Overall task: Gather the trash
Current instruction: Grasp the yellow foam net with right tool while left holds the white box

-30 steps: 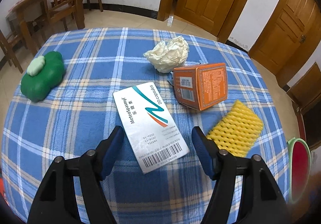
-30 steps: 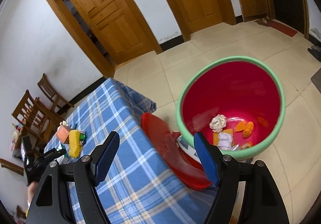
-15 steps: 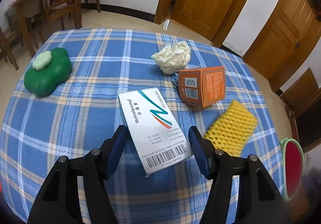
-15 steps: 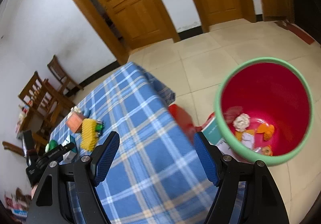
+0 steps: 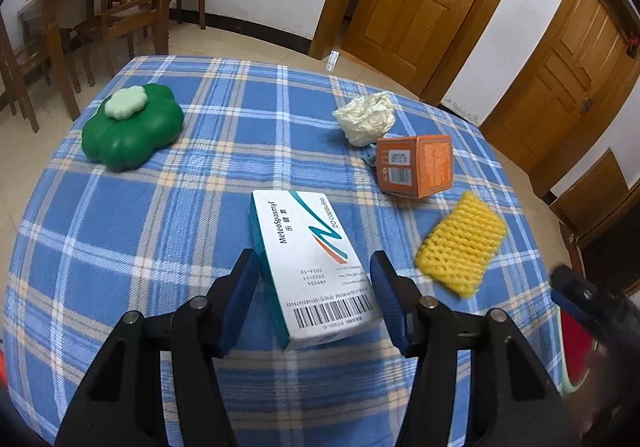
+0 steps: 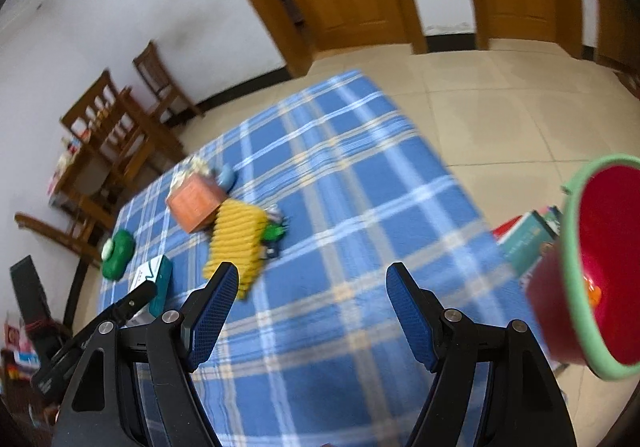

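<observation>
Several pieces of trash are still lying on the blue checked tablecloth (image 5: pixel 168 215), so I am judging the job as partly done and well short of finished. I am holding the left gripper (image 5: pixel 314 293) around the near end of the white medicine box (image 5: pixel 312 259), and its jaws are closing on it; the box is sitting between the two blue pads, and I am seeing the left pad right beside its teal edge while a sliver of gap is still showing at the right pad, so the box is not being clamped yet. Beyond it the orange carton (image 5: pixel 416 165) is standing near the far right of the cloth, the crumpled cream paper (image 5: pixel 366 119) is lying just behind that carton, and the yellow foam net (image 5: pixel 460 243) is resting near the right edge. Something small and green (image 6: pixel 276 231) is also peeking out beside the net in the right wrist view, too blurred for me to name. I am leaving the green clover-shaped box (image 5: pixel 132 131) out of my count, since I cannot tell whether it is trash. I am carrying the right gripper (image 6: pixel 312 301) over the near part of the cloth with its jaws standing wide apart and nothing between them. Off the table's right side the red bin (image 6: pixel 608 263) with its green rim is waiting, and a bit of orange is already showing inside it.
</observation>
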Available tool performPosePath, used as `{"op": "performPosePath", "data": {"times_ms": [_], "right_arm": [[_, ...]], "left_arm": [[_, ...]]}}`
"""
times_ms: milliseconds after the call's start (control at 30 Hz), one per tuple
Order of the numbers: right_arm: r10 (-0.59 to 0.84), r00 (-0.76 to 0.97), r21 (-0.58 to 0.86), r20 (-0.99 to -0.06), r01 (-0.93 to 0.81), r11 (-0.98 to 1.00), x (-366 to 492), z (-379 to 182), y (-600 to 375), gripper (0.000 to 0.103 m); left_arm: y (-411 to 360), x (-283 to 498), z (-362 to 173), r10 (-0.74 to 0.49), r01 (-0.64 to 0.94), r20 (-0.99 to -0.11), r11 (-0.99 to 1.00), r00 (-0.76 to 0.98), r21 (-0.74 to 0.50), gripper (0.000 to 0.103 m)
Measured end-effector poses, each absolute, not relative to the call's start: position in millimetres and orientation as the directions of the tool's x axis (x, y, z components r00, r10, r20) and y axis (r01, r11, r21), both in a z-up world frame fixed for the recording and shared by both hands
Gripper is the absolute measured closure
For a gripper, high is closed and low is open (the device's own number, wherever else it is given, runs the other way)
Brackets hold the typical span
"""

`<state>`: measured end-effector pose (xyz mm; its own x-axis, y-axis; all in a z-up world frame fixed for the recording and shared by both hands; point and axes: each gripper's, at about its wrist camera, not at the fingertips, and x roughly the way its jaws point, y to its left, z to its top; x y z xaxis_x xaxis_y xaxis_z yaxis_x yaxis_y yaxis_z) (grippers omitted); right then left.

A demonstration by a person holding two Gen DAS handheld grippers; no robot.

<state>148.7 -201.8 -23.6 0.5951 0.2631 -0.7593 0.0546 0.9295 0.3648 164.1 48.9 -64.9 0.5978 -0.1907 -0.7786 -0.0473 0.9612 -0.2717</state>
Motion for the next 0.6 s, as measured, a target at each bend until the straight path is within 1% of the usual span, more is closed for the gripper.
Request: {"op": "performPosePath", "data": {"times_ms": [233, 267, 300, 367, 433, 500, 533, 600], "right_arm": [[0.298, 0.561, 0.35, -0.772, -0.016, 0.937, 180, -40, -167, 0.026], [0.302, 0.559, 0.35, -0.773, -0.023, 0.937, 183, -42, -163, 0.027], [0.302, 0.555, 0.346, -0.775, -0.026, 0.938, 186, -43, -161, 0.032], [0.308, 0.55, 0.347, -0.776, -0.035, 0.937, 192, -46, -156, 0.037], [0.317, 0.554, 0.352, -0.77, -0.045, 0.935, 194, -46, -154, 0.045], [0.32, 0.555, 0.346, -0.768, -0.06, 0.936, 197, -47, -151, 0.059], [0.311, 0.56, 0.338, -0.768, -0.059, 0.939, 196, -47, -150, 0.063], [0.301, 0.572, 0.325, -0.763, -0.063, 0.944, 194, -46, -150, 0.085]], "left_arm": [[54, 168, -77, -0.19, -0.059, -0.799, 0.961, 0.571, -0.27, 0.045], [55, 169, -78, -0.192, -0.061, -0.799, 0.96, 0.57, -0.274, 0.045], [56, 169, -78, -0.191, -0.06, -0.795, 0.96, 0.575, -0.274, 0.045], [57, 170, -79, -0.188, -0.066, -0.797, 0.96, 0.575, -0.274, 0.045], [59, 171, -79, -0.191, -0.071, -0.794, 0.957, 0.578, -0.282, 0.045], [61, 173, -79, -0.191, -0.076, -0.791, 0.955, 0.582, -0.287, 0.045], [62, 174, -80, -0.19, -0.077, -0.79, 0.955, 0.583, -0.287, 0.045], [63, 175, -80, -0.189, -0.078, -0.787, 0.955, 0.587, -0.287, 0.045]]}}
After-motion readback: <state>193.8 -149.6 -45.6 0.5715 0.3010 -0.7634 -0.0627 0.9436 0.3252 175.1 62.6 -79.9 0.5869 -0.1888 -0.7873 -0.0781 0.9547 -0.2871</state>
